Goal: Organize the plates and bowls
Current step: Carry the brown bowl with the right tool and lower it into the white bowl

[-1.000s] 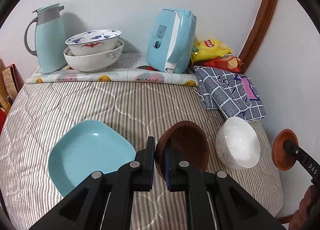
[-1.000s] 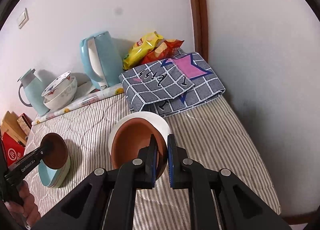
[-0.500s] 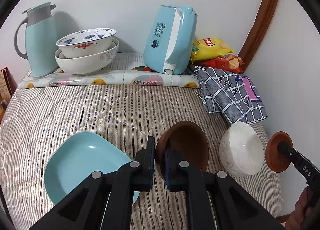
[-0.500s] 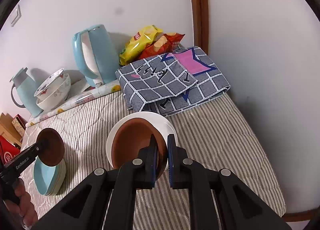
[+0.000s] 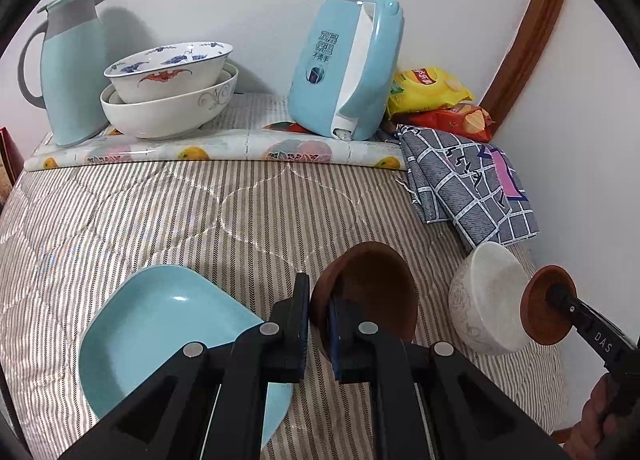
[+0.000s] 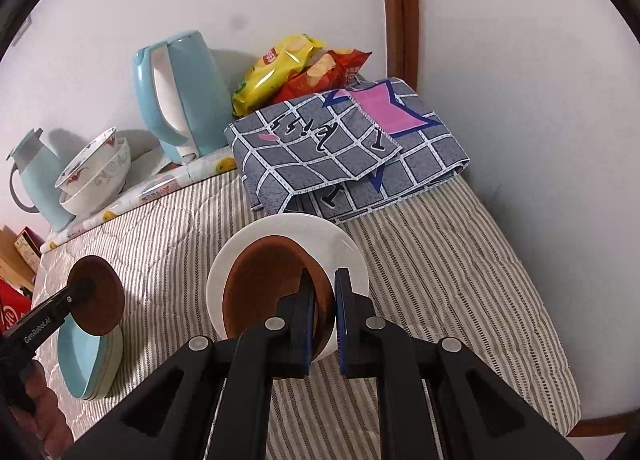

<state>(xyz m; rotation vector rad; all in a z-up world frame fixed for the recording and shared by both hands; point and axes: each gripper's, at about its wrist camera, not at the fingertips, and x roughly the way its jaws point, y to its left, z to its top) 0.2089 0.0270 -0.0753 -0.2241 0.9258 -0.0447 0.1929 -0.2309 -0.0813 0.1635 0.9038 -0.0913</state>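
My left gripper (image 5: 319,314) is shut on the rim of a brown bowl (image 5: 374,288) and holds it above the striped quilt, just right of a light blue square plate (image 5: 160,324). My right gripper (image 6: 321,302) is shut on the rim of a second brown bowl (image 6: 268,288), which sits low inside a white bowl (image 6: 320,236). The white bowl (image 5: 486,296) and the right-held brown bowl (image 5: 542,310) also show in the left wrist view. In the right wrist view the left-held brown bowl (image 6: 96,294) hangs over the stacked blue plates (image 6: 78,360).
At the back stand two nested patterned bowls (image 5: 168,88), a teal jug (image 5: 68,68), a blue kettle (image 5: 344,68) and a rolled floral mat (image 5: 216,150). Chip bags (image 5: 434,94) and a folded checked cloth (image 5: 468,184) lie at the right, by the wall.
My right gripper has lowered its brown bowl deeper into the white bowl. My left gripper has shifted slightly with its brown bowl; the blue plate lies a little further left of it.
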